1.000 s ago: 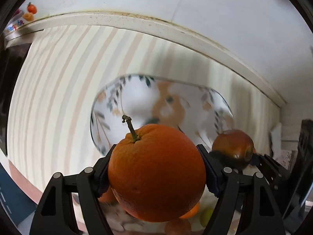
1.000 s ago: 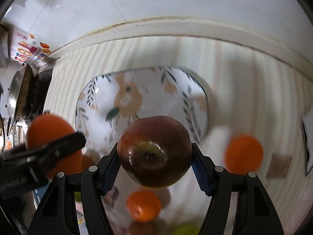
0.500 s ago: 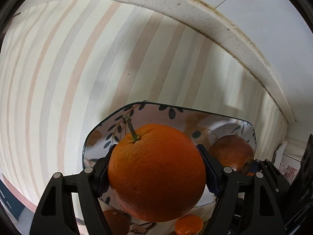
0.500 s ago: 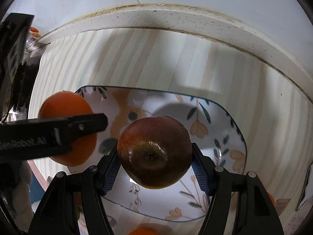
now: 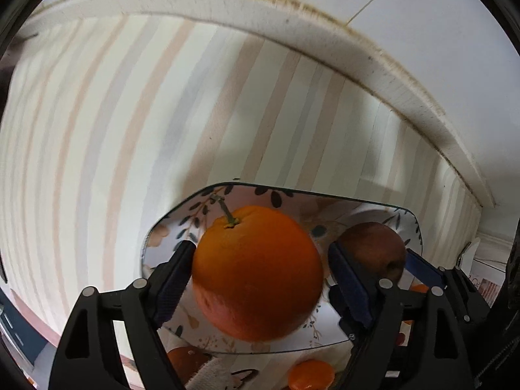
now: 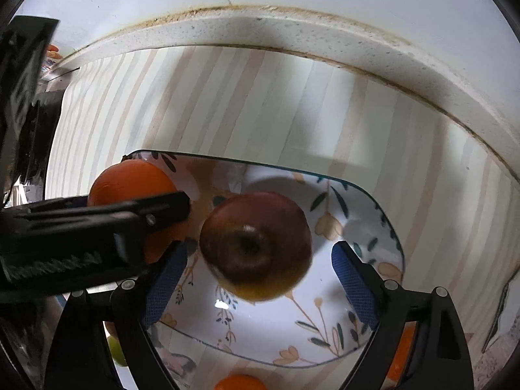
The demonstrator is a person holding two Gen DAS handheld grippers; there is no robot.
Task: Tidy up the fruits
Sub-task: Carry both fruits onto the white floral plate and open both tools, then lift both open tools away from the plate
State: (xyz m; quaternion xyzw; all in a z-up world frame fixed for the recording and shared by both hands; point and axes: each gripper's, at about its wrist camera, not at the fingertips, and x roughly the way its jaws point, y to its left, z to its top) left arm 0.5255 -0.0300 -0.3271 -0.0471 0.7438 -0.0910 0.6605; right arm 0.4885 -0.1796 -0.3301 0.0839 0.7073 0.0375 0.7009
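A large orange (image 5: 258, 271) with a stem sits between the fingers of my left gripper (image 5: 260, 279), above the floral plate (image 5: 383, 217); the jaws have spread and gaps show on both sides. A dark red apple (image 6: 256, 248) is blurred between the spread fingers of my right gripper (image 6: 260, 279), over the plate (image 6: 373, 214). Neither pad touches it. The right wrist view shows the left gripper and orange (image 6: 130, 182) at left. The left wrist view shows the apple (image 5: 373, 250) at right.
The plate lies on a striped cloth (image 5: 130, 130) near a speckled white counter ledge (image 6: 292, 29) and wall. Small oranges (image 5: 310, 375) (image 6: 239, 383) and a green fruit (image 6: 117, 351) lie on the cloth in front of the plate.
Both grippers have opened over the plate. The orange and the apple have come free of the pads and are dropping toward the plate. Both grippers moved a little closer to the plate.
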